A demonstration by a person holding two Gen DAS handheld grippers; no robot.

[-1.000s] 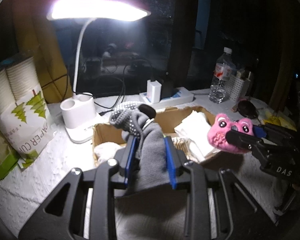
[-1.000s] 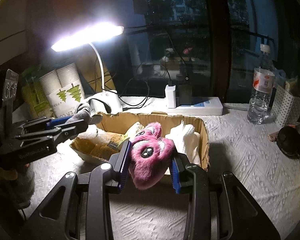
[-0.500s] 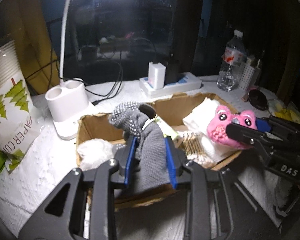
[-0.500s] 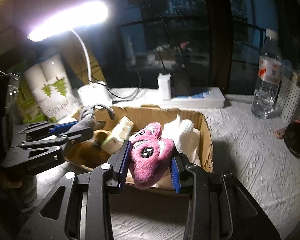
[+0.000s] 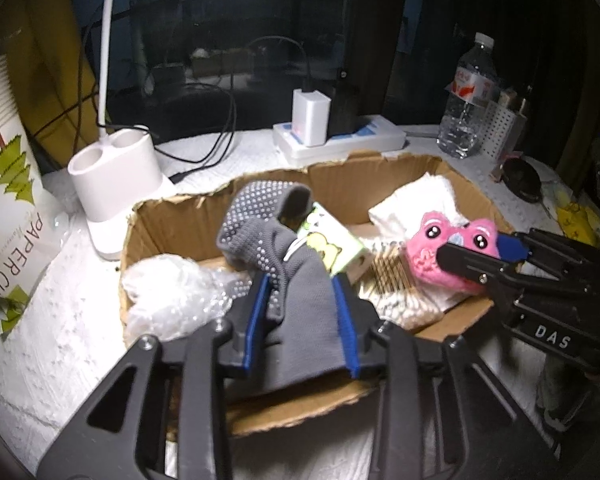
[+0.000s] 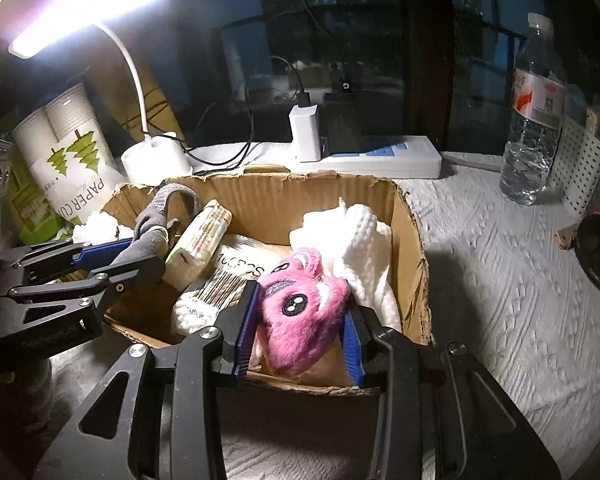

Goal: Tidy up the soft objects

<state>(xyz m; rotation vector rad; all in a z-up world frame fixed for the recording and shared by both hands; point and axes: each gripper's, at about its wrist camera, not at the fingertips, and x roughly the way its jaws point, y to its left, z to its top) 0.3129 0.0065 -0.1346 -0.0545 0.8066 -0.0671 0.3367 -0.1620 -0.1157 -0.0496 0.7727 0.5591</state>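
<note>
Your left claw (image 5: 300,312) squeezes a gray dotted glove (image 5: 276,256) over the near left part of the cardboard box (image 6: 410,240). Your right claw (image 6: 298,330) pinches the pink plush toy (image 6: 300,316) over the box's near right corner, beside a white knit cloth (image 6: 360,240).

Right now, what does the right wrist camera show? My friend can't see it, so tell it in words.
The right gripper is shut on a pink plush above a cardboard box. At left, the left gripper holds a grey glove over the same box, under a lit lamp.
</note>
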